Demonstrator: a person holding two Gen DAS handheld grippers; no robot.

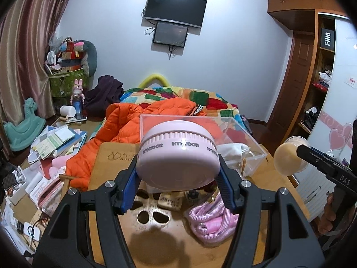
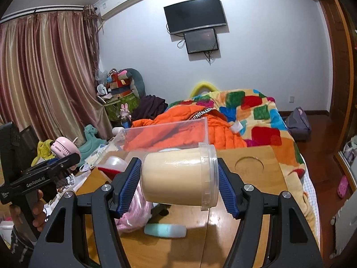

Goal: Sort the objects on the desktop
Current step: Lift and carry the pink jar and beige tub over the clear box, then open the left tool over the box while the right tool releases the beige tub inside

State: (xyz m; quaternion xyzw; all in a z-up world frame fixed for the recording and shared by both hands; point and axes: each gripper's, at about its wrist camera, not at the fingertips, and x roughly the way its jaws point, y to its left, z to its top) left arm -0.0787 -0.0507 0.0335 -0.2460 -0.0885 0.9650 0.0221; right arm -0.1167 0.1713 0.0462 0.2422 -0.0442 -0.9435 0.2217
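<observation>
Left wrist, pink HYXTOOR case (image 1: 178, 156) clamped, FiiO box (image 1: 327, 38), GenRobot.AI hand-held gripper (image 2: 35, 181)

"HYXTOOR" on pink round case (image 1: 177, 156), "FiiO" on black box (image 1: 327, 39), "GenRobot.AI" on left gripper (image 2: 53, 167)

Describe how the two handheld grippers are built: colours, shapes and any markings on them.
Both are matte black frames with angular arms joined by silver round bolts. The left gripper and right gripper each carry blue ribbed fingers. Seen from the side, the right one bears white "DAS" lettering and the left one "GenRobot.AI", each on a black pistol-style handle. No cables show.
</observation>
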